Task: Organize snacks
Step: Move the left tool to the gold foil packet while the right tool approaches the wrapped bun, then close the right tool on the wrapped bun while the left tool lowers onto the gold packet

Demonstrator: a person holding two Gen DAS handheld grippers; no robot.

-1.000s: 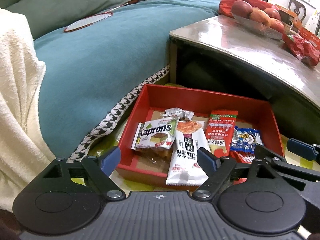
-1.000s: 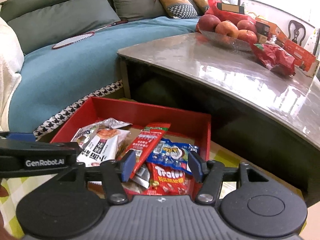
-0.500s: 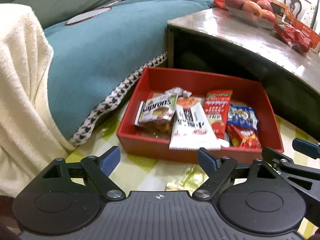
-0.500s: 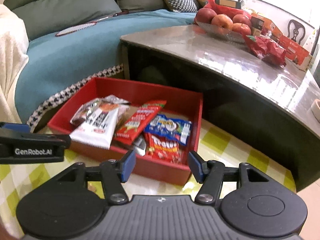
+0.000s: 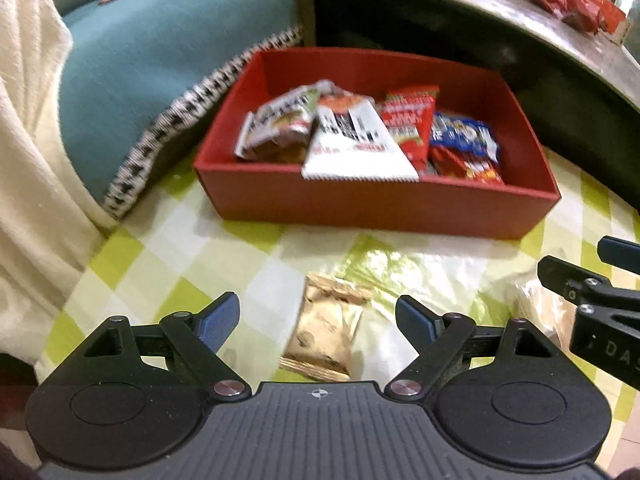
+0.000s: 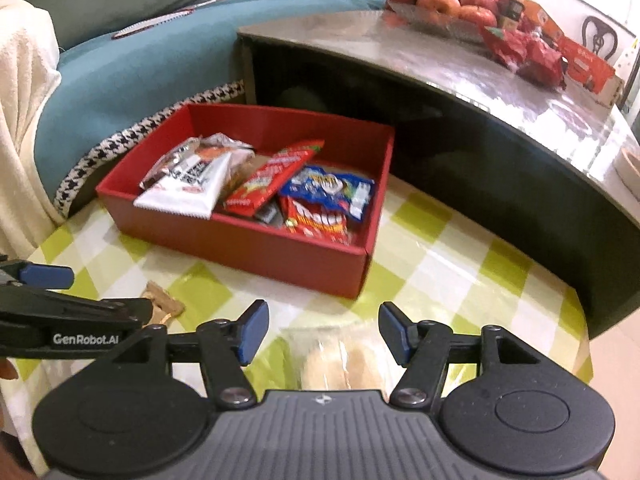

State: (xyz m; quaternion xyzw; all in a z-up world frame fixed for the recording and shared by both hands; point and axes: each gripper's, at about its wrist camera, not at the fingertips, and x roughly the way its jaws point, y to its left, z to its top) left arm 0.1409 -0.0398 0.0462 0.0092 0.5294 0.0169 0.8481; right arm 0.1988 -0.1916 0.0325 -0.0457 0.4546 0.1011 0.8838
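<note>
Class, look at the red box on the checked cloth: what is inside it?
The red box holds snack packets: a white one, a red strip, a blue one, a red one. Anything beneath them is covered.

Ahead of you the box [image 6: 256, 246] sits on the cloth-covered surface [image 6: 448, 276], snack packets [image 5: 360, 140] piled in it. Behind it stands the low table [image 6: 420, 52] bearing a fruit bowl [image 6: 440, 16]; the sofa [image 6: 132, 68] lies to its left. Before the box, 1 wrapped biscuit [image 5: 326, 338] lies left, 1 bagged bun [image 6: 340, 364] right.
</note>
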